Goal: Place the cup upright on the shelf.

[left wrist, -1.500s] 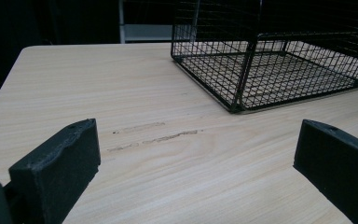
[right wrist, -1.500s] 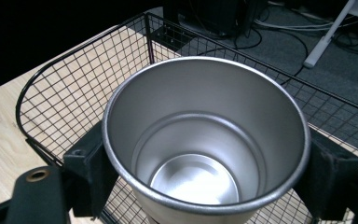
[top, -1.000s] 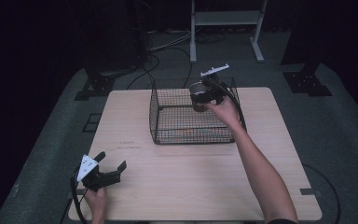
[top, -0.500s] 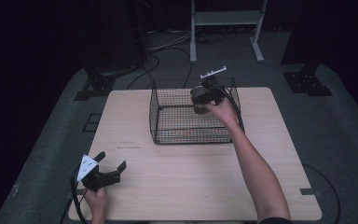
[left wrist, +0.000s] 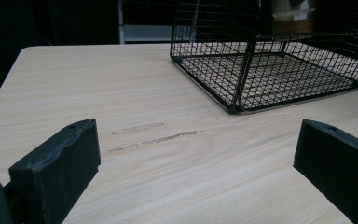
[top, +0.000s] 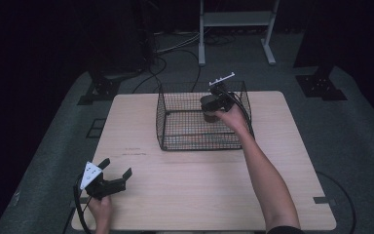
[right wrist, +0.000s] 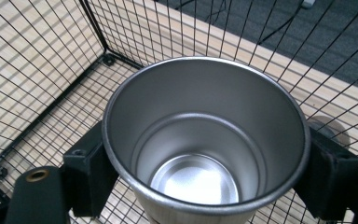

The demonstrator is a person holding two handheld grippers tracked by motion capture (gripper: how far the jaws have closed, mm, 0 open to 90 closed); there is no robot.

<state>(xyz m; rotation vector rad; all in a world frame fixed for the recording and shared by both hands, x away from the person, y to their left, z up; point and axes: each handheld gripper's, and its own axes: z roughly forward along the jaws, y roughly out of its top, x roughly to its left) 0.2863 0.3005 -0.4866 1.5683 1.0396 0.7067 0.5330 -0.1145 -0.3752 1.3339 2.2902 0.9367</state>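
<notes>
A black wire basket [top: 175, 142] stands at the back middle of the wooden table [top: 199, 180]. My right gripper [top: 210, 105] hangs over the basket's right rear part, shut on a steel cup [top: 208, 103]. In the right gripper view the upright, empty cup [right wrist: 205, 140] sits between both jaws above the basket's mesh floor [right wrist: 42, 116]. My left gripper [top: 116, 171] rests low at the table's front left corner, open, with nothing between its jaws. The left gripper view shows bare wood [left wrist: 158, 154] between its jaws and the basket [left wrist: 235, 100] farther off.
Grey carpet [top: 350, 146] surrounds the table. Cables [top: 175, 48] and a white metal stand [top: 236, 22] lie beyond the far edge. Black stand feet [top: 321, 87] sit on the floor at the back left and back right. Wood in front of the basket is bare.
The right gripper with the cup has shifted slightly forward and down over the basket. The left gripper has stayed in place.
</notes>
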